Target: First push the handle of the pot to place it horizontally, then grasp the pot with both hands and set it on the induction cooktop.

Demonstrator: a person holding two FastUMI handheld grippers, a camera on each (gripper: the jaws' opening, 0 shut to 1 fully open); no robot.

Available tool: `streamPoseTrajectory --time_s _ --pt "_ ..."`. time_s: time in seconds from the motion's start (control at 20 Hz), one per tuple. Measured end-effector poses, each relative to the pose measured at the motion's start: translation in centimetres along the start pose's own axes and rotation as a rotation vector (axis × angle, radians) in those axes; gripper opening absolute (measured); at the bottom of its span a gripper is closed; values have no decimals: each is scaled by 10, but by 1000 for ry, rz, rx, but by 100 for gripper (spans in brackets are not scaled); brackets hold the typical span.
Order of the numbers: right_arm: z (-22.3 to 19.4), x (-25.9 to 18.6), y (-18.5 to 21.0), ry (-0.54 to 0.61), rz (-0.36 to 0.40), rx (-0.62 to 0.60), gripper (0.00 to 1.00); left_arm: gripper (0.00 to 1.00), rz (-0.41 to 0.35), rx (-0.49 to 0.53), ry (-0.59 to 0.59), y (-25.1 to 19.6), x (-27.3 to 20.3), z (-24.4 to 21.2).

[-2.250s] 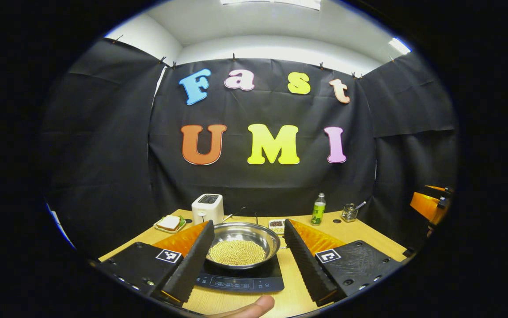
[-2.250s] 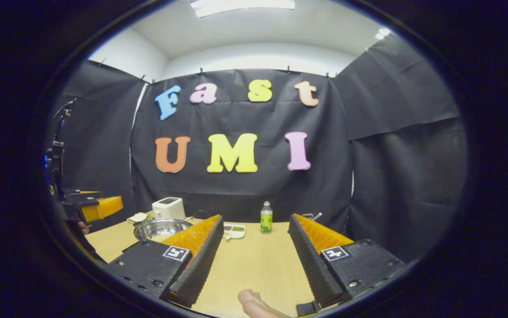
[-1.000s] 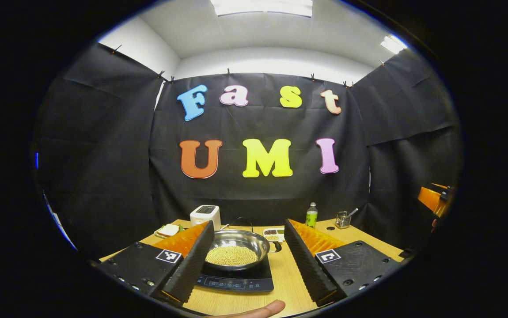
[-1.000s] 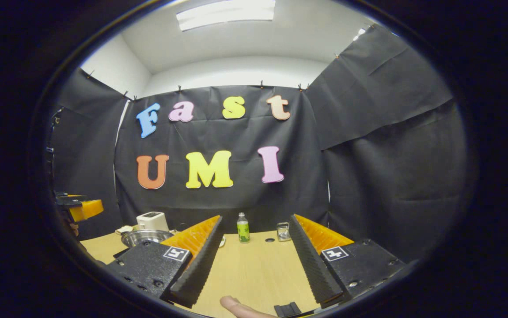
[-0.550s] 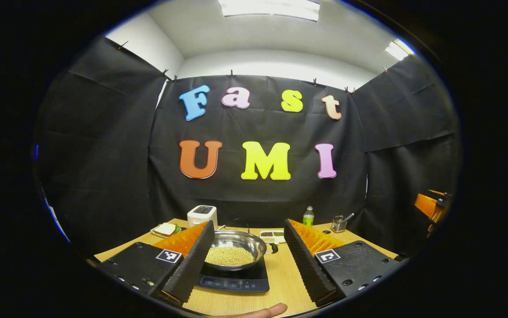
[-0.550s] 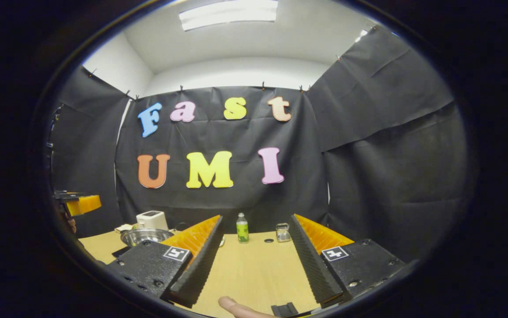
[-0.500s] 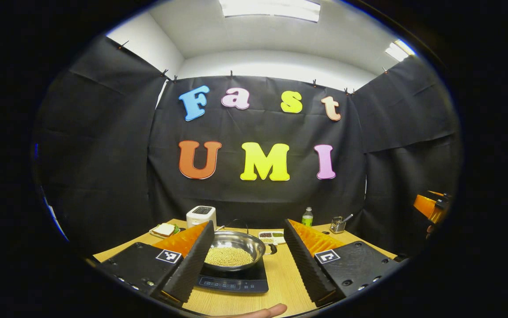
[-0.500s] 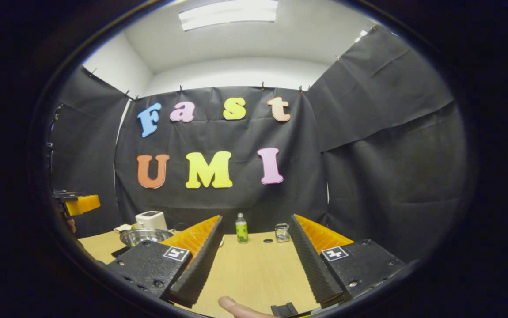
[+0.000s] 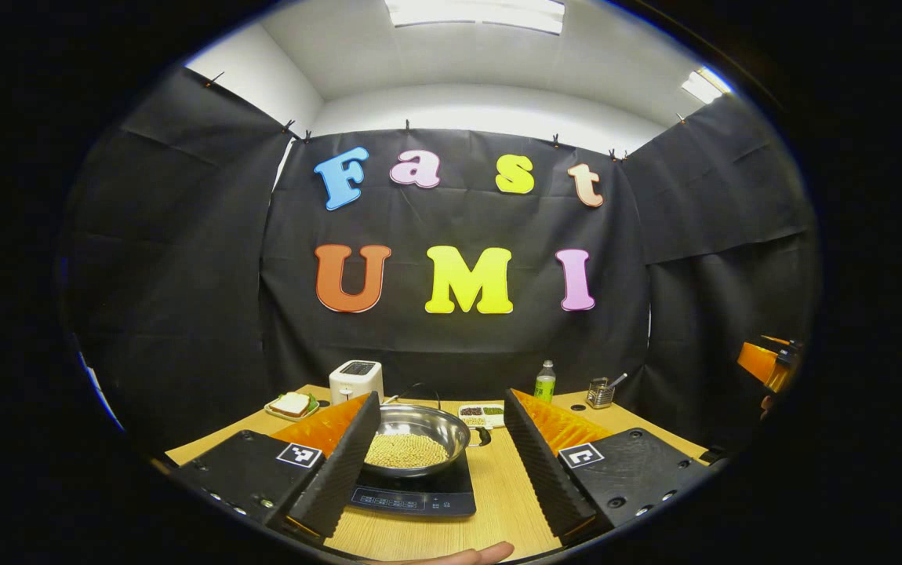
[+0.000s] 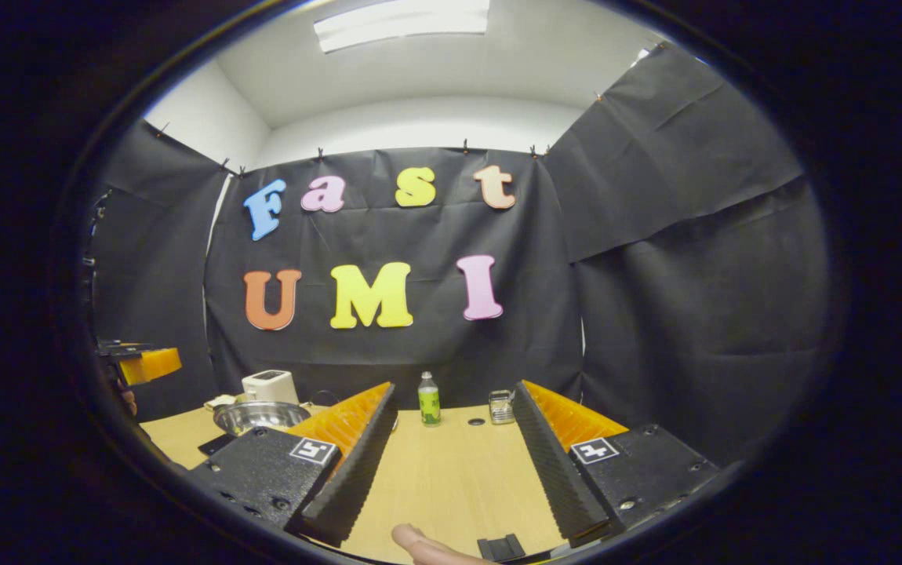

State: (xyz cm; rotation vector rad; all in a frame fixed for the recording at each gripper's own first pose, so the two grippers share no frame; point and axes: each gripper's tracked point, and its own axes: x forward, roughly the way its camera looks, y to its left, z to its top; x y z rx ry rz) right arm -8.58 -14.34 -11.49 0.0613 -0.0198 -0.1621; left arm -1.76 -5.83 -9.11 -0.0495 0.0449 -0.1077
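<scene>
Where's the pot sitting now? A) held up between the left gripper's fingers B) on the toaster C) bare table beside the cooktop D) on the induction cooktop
D: in the left gripper view the pot rests on the induction cooktop, with the left gripper open and back from it.

Each hand-held gripper, the left hand-held gripper (image 9: 437, 451) and the right hand-held gripper (image 10: 451, 455), has two long wedge-shaped fingers with ribbed inner faces. The fingers sit on black textured plates (image 9: 627, 469) dotted with small screws. Each plate carries a small square black-and-white marker (image 10: 311, 450) beside its finger's base.
</scene>
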Motion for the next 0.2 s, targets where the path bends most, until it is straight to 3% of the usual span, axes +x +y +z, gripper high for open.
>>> streamPoseTrajectory --time_s 0.2 --pt "0 -1 -8 -1 -14 -10 94 94 -10 -4 -4 -6 0 1"
